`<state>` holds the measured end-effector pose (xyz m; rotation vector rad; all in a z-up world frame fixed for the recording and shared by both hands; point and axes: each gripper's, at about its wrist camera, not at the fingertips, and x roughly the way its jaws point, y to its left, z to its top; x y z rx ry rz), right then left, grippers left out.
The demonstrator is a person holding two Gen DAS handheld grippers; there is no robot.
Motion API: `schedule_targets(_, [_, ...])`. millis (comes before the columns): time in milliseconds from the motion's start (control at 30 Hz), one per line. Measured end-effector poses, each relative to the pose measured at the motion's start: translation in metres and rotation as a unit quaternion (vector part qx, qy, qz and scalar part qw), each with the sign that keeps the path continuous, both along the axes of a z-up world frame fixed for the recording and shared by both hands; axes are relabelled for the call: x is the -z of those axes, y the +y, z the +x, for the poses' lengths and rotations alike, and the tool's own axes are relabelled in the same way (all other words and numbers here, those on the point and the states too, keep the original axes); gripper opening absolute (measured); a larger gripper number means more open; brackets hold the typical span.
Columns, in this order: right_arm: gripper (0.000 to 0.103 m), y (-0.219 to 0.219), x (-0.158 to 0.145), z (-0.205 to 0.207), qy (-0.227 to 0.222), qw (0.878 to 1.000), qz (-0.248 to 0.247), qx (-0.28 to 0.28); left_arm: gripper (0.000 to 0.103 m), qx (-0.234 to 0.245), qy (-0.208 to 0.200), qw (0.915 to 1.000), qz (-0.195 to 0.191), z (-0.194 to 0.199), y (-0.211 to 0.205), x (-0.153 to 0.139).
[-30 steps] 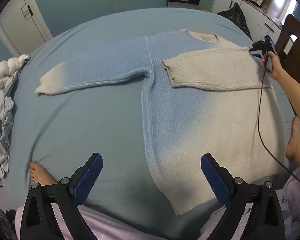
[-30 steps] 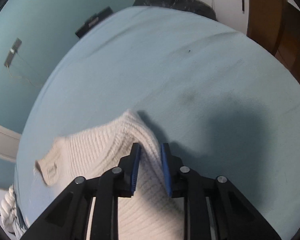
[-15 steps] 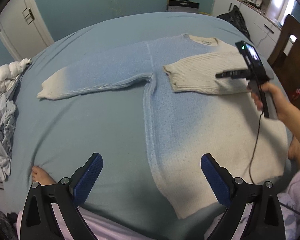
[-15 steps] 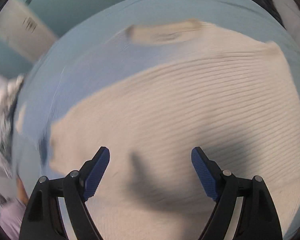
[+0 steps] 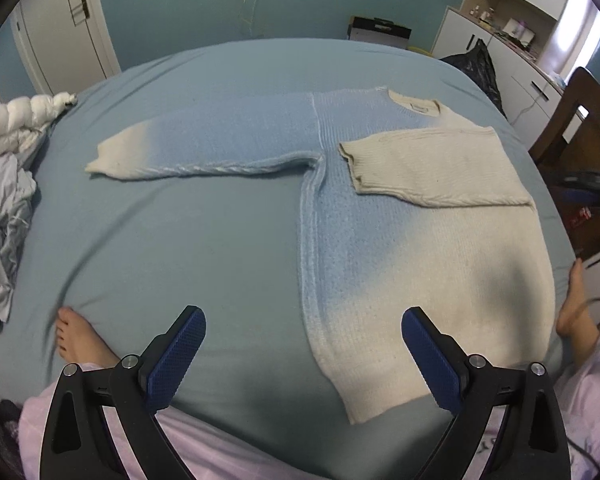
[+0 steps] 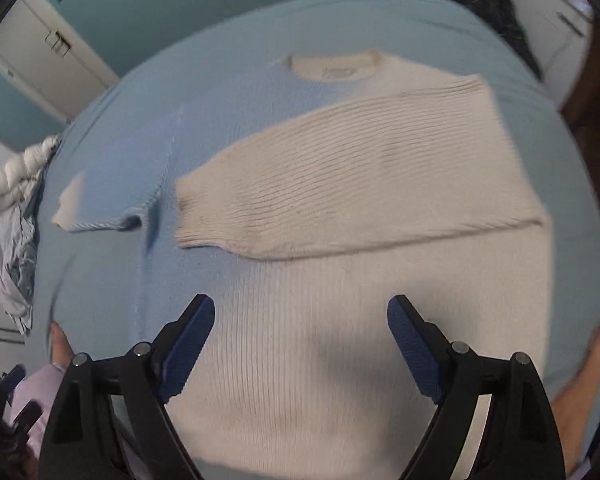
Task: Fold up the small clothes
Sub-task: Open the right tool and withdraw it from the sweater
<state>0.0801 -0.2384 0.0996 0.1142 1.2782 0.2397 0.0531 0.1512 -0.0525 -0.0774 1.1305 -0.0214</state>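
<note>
A blue-and-cream knit sweater [image 5: 380, 240] lies flat on the bed, neck away from me. Its right sleeve [image 5: 432, 168] is folded across the chest; its left sleeve [image 5: 204, 148] stretches out to the left. My left gripper [image 5: 302, 344] is open and empty, hovering above the bed near the sweater's hem. My right gripper [image 6: 300, 340] is open and empty above the sweater's cream lower body [image 6: 340, 340], with the folded sleeve [image 6: 352, 188] beyond it.
The bed [image 5: 160, 260] has a blue sheet. A pile of grey and white clothes [image 5: 4, 208] lies at its left edge. Bare feet [image 5: 76, 340] rest on the near edge. A wooden chair [image 5: 580, 120] and white cabinets stand at right.
My right gripper let go of the sweater's shoulder, opened, and pulled back toward me over the sweater body. The left gripper stayed open and rose slightly.
</note>
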Motion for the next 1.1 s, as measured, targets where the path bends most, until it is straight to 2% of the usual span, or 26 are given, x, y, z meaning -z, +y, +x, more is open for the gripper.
schedule_targets(33, [0.086, 0.014, -0.004, 0.005, -0.017, 1.000, -0.002, 0.006, 0.099, 0.000, -0.004, 1.0000, 0.008, -0.002, 0.000, -0.003])
schedule_targets(67, [0.086, 0.005, -0.017, 0.018, -0.044, 0.999, -0.003, 0.012, 0.099, -0.002, -0.009, 0.9998, 0.019, -0.004, 0.001, -0.005])
schedule_targets(100, [0.086, 0.009, -0.034, 0.005, -0.066, 0.998, -0.004, 0.013, 0.099, -0.004, -0.015, 0.9993, 0.033, -0.005, 0.002, -0.007])
schedule_targets(167, [0.086, -0.012, -0.085, -0.051, -0.104, 0.994, 0.004, 0.008, 0.099, -0.011, -0.022, 0.9983, 0.054, -0.006, 0.006, -0.008])
schedule_targets(267, [0.087, 0.011, -0.101, -0.075, -0.112, 0.993, 0.028, -0.005, 0.099, -0.024, -0.026, 0.9975, 0.061, -0.002, 0.017, -0.008])
schedule_targets(300, [0.087, 0.008, -0.070, -0.085, -0.108, 0.993, 0.038, -0.013, 0.099, -0.030, -0.029, 0.9967, 0.069, -0.001, 0.021, -0.008])
schedule_targets(333, [0.087, 0.005, -0.073, -0.096, -0.105, 0.993, 0.048, -0.022, 0.099, -0.034, -0.033, 0.9956, 0.081, 0.000, 0.024, -0.007])
schedule_targets(367, [0.090, 0.011, -0.062, -0.103, -0.106, 0.992, 0.058, -0.027, 0.099, -0.035, -0.036, 0.9945, 0.092, 0.000, 0.027, -0.006])
schedule_targets(400, [0.096, 0.024, -0.037, -0.099, -0.108, 0.992, 0.059, -0.026, 0.099, -0.034, -0.039, 0.9934, 0.103, 0.001, 0.029, -0.005])
schedule_targets(433, [0.097, 0.032, -0.022, -0.099, -0.115, 0.991, 0.058, -0.027, 0.099, -0.033, -0.042, 0.9929, 0.107, 0.002, 0.032, -0.003])
schedule_targets(467, [0.098, 0.042, -0.007, -0.097, -0.131, 0.989, 0.055, -0.030, 0.099, -0.032, -0.047, 0.9942, 0.092, 0.004, 0.037, 0.000])
schedule_targets(533, [0.098, 0.051, 0.002, -0.105, -0.156, 0.986, 0.051, -0.031, 0.099, -0.039, -0.050, 0.9971, 0.042, 0.010, 0.052, 0.010])
schedule_targets(567, [0.098, 0.051, 0.005, -0.103, -0.164, 0.985, 0.051, -0.028, 0.099, -0.056, -0.046, 0.9966, 0.041, 0.015, 0.063, 0.019])
schedule_targets(600, [0.098, 0.056, 0.013, -0.099, -0.166, 0.985, 0.052, -0.019, 0.099, -0.072, -0.038, 0.9949, 0.059, 0.020, 0.071, 0.027])
schedule_targets(633, [0.098, 0.053, 0.024, -0.093, -0.163, 0.985, 0.058, -0.005, 0.099, -0.086, -0.031, 0.9927, 0.079, 0.023, 0.078, 0.032])
schedule_targets(667, [0.098, 0.032, 0.032, -0.082, -0.147, 0.987, 0.059, 0.008, 0.099, -0.100, -0.024, 0.9902, 0.095, 0.026, 0.085, 0.036])
schedule_targets(700, [0.098, 0.030, 0.049, -0.073, -0.121, 0.991, 0.052, 0.026, 0.099, -0.116, -0.017, 0.9874, 0.106, 0.029, 0.094, 0.037])
schedule_targets(767, [0.098, 0.022, 0.074, -0.055, -0.081, 0.994, 0.061, 0.039, 0.099, -0.147, -0.016, 0.9847, 0.092, 0.028, 0.110, 0.032])
schedule_targets(833, [0.098, 0.017, 0.085, -0.047, -0.070, 0.994, 0.075, 0.040, 0.100, -0.165, -0.024, 0.9843, 0.059, 0.022, 0.121, 0.022])
schedule_targets(933, [0.098, 0.011, 0.103, -0.035, -0.069, 0.993, 0.071, 0.062, 0.100, -0.149, -0.038, 0.9872, 0.042, 0.013, 0.123, 0.012])
schedule_targets(1000, [0.098, 0.016, 0.122, -0.026, -0.053, 0.996, 0.050, 0.058, 0.100, -0.131, -0.051, 0.9871, 0.076, 0.010, 0.115, 0.010])
schedule_targets(1100, [0.098, 0.045, 0.139, -0.014, -0.035, 0.999, -0.020, 0.018, 0.100, -0.104, -0.054, 0.9864, 0.116, 0.011, 0.100, 0.016])
